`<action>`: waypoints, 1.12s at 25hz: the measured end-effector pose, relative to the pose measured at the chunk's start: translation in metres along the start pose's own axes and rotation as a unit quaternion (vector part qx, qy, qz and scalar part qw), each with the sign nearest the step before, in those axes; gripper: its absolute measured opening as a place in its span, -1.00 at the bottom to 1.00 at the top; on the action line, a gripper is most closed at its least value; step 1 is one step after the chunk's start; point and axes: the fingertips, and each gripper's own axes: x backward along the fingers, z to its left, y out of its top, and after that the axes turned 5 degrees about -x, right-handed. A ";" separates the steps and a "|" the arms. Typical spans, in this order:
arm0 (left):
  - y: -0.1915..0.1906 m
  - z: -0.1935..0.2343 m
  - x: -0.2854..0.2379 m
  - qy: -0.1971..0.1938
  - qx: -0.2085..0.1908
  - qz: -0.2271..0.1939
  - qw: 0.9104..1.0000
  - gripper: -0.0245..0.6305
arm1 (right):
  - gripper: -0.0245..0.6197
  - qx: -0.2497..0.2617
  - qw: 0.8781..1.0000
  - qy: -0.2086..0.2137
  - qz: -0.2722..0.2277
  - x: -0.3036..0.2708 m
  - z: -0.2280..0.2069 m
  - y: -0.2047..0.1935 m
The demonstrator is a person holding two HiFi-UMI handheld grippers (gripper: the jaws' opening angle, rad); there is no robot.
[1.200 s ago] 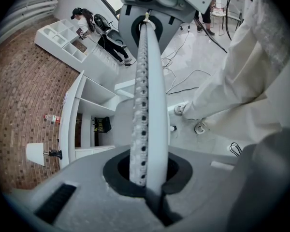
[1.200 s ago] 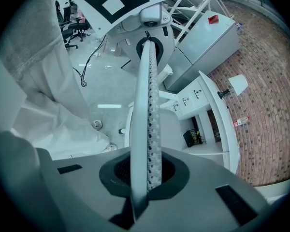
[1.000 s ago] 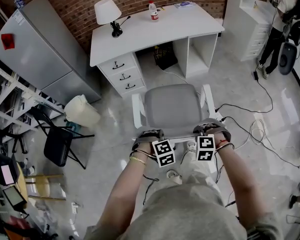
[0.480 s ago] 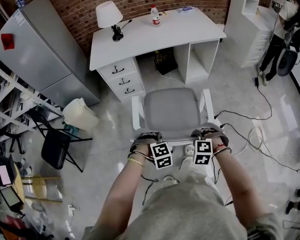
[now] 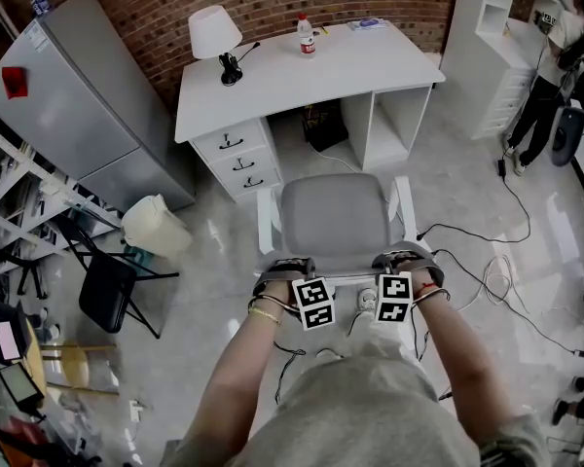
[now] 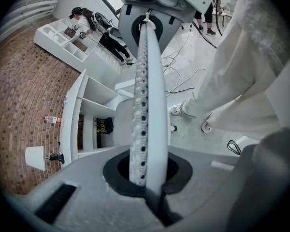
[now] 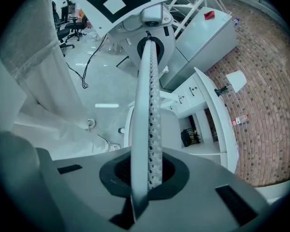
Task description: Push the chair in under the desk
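Note:
The chair [image 5: 333, 217] has a grey seat and white arms and faces the white desk [image 5: 302, 66], whose kneehole [image 5: 323, 125] lies just beyond it. Both hands rest on the chair's back edge, nearest me. My left gripper [image 5: 316, 303] and right gripper [image 5: 394, 298] sit between the hands with their marker cubes up. The left gripper [image 6: 145, 28] has its jaws pressed together with nothing between them. The right gripper [image 7: 149, 47] is shut and empty too. The chair [image 7: 171, 129] and desk [image 7: 217, 115] show beyond the right jaws.
A lamp [image 5: 214, 32] and a bottle [image 5: 306, 35] stand on the desk; drawers [image 5: 238, 149] fill its left side. A grey cabinet [image 5: 78, 95], pale bin [image 5: 156, 224] and black folding chair [image 5: 112, 285] are left. Cables [image 5: 487, 261], white shelves [image 5: 496, 37] and a person [image 5: 555, 47] are right.
The chair and both hands have moved a little toward the desk. Both grippers stay shut and keep their places on the chair's back.

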 end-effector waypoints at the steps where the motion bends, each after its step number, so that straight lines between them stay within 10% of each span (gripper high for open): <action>1: 0.000 0.003 -0.001 0.000 0.000 0.000 1.000 -0.89 | -0.89 0.000 1.000 0.000 0.000 -0.001 -0.003 0.000; 28: -0.002 0.063 -0.032 0.006 0.006 0.005 1.000 -0.89 | -0.89 0.006 1.000 0.001 -0.002 -0.030 -0.065 -0.011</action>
